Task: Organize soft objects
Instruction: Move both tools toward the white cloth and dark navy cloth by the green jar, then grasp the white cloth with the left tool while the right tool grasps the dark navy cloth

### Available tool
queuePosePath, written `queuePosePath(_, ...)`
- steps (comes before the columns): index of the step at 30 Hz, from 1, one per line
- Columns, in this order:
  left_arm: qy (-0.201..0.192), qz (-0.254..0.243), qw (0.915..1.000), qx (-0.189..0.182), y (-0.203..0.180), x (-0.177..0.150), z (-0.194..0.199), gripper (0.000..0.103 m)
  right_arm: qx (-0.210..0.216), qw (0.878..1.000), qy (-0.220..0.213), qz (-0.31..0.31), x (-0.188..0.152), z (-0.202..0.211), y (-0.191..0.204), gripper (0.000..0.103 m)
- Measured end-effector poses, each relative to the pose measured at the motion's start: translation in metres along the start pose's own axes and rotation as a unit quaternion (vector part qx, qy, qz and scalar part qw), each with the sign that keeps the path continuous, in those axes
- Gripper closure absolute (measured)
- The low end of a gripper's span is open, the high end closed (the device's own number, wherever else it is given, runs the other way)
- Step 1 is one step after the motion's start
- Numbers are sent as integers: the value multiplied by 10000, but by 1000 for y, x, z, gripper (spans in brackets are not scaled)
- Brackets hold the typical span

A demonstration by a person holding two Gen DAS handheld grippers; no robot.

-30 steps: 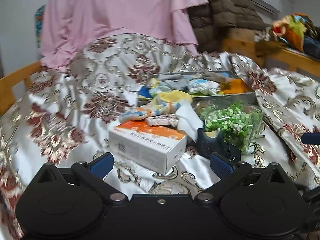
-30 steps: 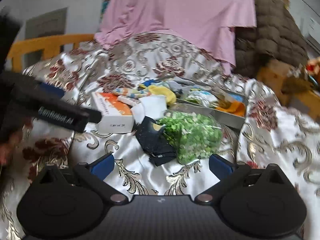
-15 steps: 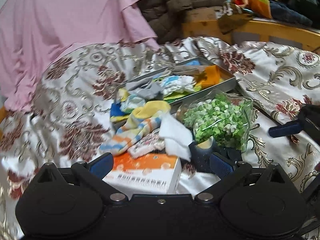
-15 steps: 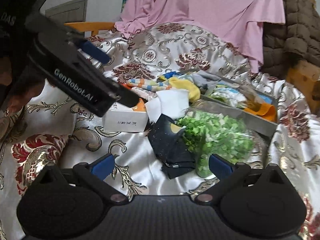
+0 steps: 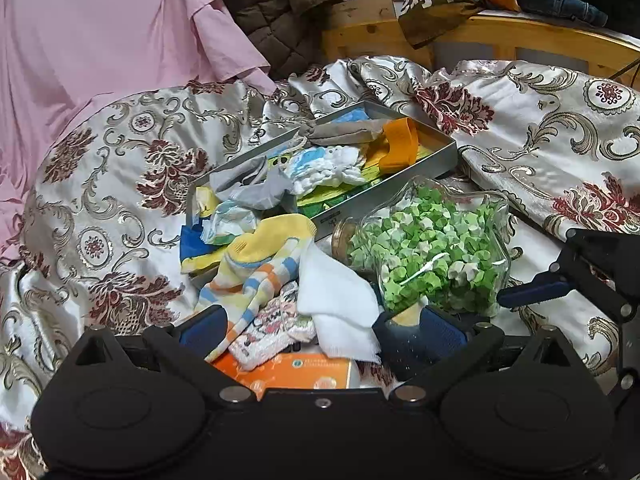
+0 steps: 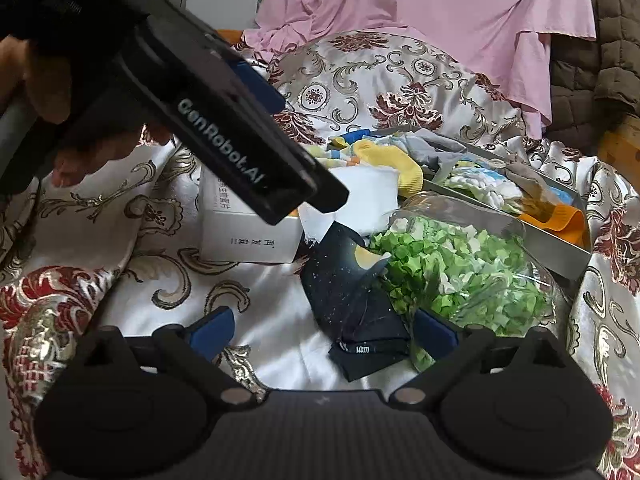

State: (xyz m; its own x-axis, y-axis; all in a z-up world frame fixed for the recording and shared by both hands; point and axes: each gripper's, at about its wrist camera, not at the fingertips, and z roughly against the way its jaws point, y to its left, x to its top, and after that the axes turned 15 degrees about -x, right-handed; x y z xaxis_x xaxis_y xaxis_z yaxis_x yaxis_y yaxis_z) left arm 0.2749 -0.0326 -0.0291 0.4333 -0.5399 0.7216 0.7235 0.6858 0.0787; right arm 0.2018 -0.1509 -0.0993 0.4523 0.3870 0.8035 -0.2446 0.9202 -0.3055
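"GenRobot.AI" runs in white along the left gripper (image 6: pixel 224 136) — "DAS" on its upper body. The white box (image 6: pixel 248 236) bears Chinese characters — too blurred to read.

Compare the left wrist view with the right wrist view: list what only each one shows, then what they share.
Only the left wrist view shows the wooden bed rail with colourful clothes piled on it, and the patterned pink-and-white sock lying under the striped sock.

Only the right wrist view shows the person's hand holding the left gripper, and the white side of the box with printed characters.

Both show the metal tray of socks, the glass jar of green paper stars, the white cloth, the dark sock and the pink sheet.
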Motion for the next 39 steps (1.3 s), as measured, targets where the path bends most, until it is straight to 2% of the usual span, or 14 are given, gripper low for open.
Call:
queuePosePath(6, 105, -26, 9999, -114, 6, 8, -10, 1, 37, 9998, 19, 180, -2, -3, 3, 8)
queuePosePath(11, 209, -19, 9989, -430, 10, 16, -18, 2, 26, 9995, -20, 321, -3, -3, 7, 9)
queuePosePath(21, 381, 353, 9957, -771, 25, 26, -41, 27, -230, 9985, -121, 473, -5, -7, 16, 22)
queuePosePath(31, 418, 1098, 9880, -1000, 51, 26, -54, 50, -590, 9960, -117, 659, -2, -20, 22, 35)
queuePosePath(34, 456, 1158, 9869, -1027, 52, 22, -54, 58, -596, 9953, -134, 750, -2, -24, 24, 40)
queuePosePath(37, 481, 1182, 9863, -1047, 52, 18, -54, 60, -585, 9954, -122, 750, -2, -28, 24, 46)
queuePosePath(39, 484, 1169, 9866, -1034, 52, 18, -54, 65, -573, 9955, -120, 742, -2, -30, 23, 55)
